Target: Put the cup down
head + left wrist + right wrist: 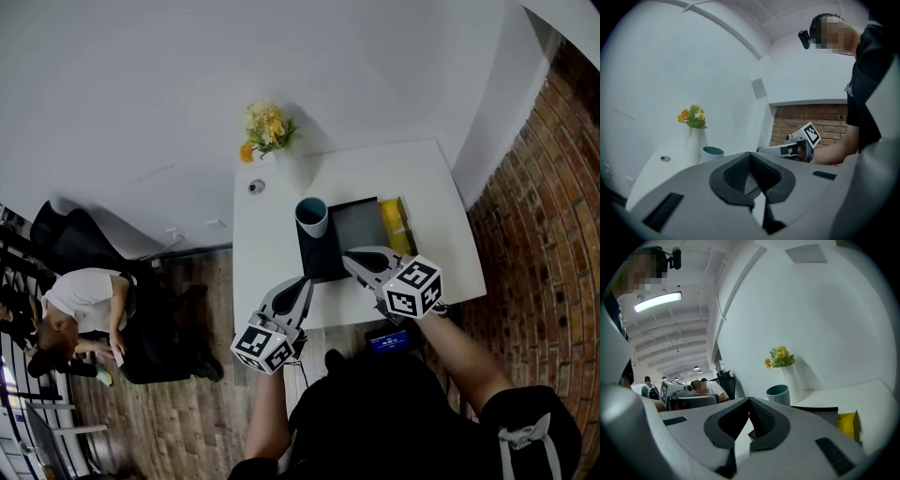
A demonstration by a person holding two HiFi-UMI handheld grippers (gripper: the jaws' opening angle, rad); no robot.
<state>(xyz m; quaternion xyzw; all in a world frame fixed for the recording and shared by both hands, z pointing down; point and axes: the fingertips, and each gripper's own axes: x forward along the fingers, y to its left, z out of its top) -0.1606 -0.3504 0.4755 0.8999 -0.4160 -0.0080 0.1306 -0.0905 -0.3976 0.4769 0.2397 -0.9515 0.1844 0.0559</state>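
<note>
A teal cup [312, 216] stands upright at the far left corner of a black tray [349, 234] on the white table [431, 187]. No gripper touches it. My left gripper [304, 280] is shut and empty over the table's near edge, short of the tray. My right gripper [348, 256] is shut and empty above the tray's near edge, to the right of the cup. The left gripper view shows the cup [712, 152] beyond the shut left gripper [751, 154]. In the right gripper view the cup [779, 394] stands past the shut right gripper [749, 399].
A white vase of yellow flowers [267, 131] stands at the table's far left corner, with a small round fitting [256, 187] near it. A yellow object [395, 224] lies right of the tray. A brick wall [553, 216] runs along the right. A person [80, 309] sits at the left.
</note>
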